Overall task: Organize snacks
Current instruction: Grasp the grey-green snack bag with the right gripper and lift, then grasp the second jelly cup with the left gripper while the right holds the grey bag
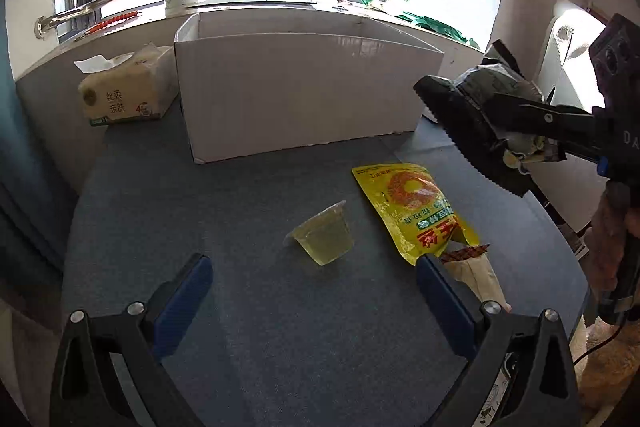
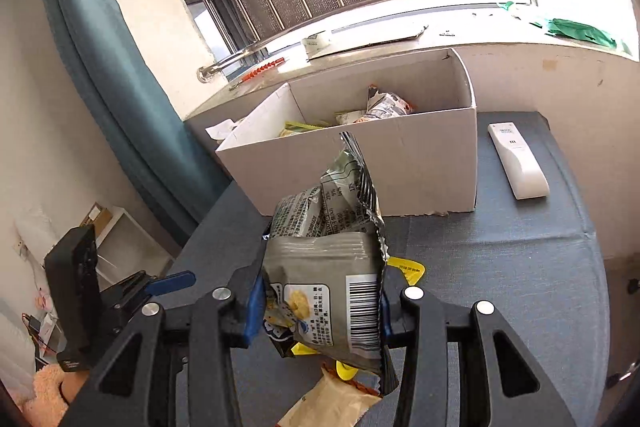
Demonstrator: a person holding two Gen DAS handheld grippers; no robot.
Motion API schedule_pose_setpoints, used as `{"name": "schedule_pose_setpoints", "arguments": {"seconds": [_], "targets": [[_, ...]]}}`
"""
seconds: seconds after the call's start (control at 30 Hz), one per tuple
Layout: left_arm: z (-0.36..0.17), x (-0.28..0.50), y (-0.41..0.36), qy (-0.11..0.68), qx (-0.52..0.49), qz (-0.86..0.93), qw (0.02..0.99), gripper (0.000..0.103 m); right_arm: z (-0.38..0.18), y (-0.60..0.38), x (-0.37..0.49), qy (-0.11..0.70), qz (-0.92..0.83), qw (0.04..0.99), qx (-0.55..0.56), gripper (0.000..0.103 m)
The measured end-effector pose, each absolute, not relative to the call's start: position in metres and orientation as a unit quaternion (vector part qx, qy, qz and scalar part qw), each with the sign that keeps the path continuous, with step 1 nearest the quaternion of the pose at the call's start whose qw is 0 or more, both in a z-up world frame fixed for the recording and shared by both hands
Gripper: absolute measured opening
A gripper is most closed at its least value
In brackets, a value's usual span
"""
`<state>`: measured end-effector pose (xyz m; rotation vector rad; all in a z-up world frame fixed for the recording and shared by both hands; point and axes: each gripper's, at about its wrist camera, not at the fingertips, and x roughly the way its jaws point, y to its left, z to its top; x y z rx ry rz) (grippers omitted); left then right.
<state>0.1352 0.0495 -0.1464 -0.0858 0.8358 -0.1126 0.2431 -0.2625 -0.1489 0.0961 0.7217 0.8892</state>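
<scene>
My right gripper [image 2: 318,303] is shut on a grey crinkled snack bag [image 2: 332,251] and holds it above the blue table, in front of the white cardboard box [image 2: 420,163]. The left wrist view shows it at the right [image 1: 496,131]. The box holds several snack packets [image 2: 384,107]. My left gripper [image 1: 314,287] is open and empty, low over the table. Just ahead of it lie a clear jelly cup [image 1: 322,235], a yellow snack bag [image 1: 416,211] and a beige packet [image 1: 476,271].
A tissue pack [image 1: 124,87] stands left of the box [image 1: 304,91]. A white remote [image 2: 518,159] lies to the right of the box. A windowsill with window bars runs behind. The table's edge curves round at the right.
</scene>
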Motion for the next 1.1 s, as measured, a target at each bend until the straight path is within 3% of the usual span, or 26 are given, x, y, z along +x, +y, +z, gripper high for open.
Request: {"name": "schedule_pose_setpoints", "arguments": {"seconds": [0.37, 0.4, 0.43, 0.47, 0.5, 0.73, 1.1], "targets": [[-0.175, 0.183, 0.040, 0.443, -0.012, -0.057, 0.894, 0.099, -0.155, -0.343, 0.191, 0.324, 0.387, 0.858, 0.103, 0.047], [-0.178, 0.185, 0.039, 0.444, -0.014, -0.062, 0.894, 0.092, -0.157, -0.345, 0.191, 0.324, 0.386, 0.857, 0.108, 0.047], [-0.179, 0.187, 0.038, 0.446, -0.015, -0.067, 0.892, 0.072, -0.159, -0.344, 0.192, 0.325, 0.385, 0.857, 0.111, 0.047], [-0.180, 0.188, 0.035, 0.442, -0.002, -0.063, 0.895, 0.065, -0.160, -0.344, 0.193, 0.326, 0.385, 0.856, 0.113, 0.047], [-0.179, 0.188, 0.032, 0.442, 0.008, -0.062, 0.895, 0.051, -0.162, -0.344, 0.193, 0.327, 0.386, 0.855, 0.115, 0.047], [-0.154, 0.171, 0.036, 0.410, -0.028, -0.092, 0.907, 0.051, -0.161, -0.339, 0.195, 0.324, 0.393, 0.853, 0.113, 0.047], [-0.020, 0.187, 0.071, 0.269, -0.093, -0.116, 0.952, 0.051, -0.096, -0.287, 0.273, 0.297, 0.397, 0.863, 0.096, 0.047]]}}
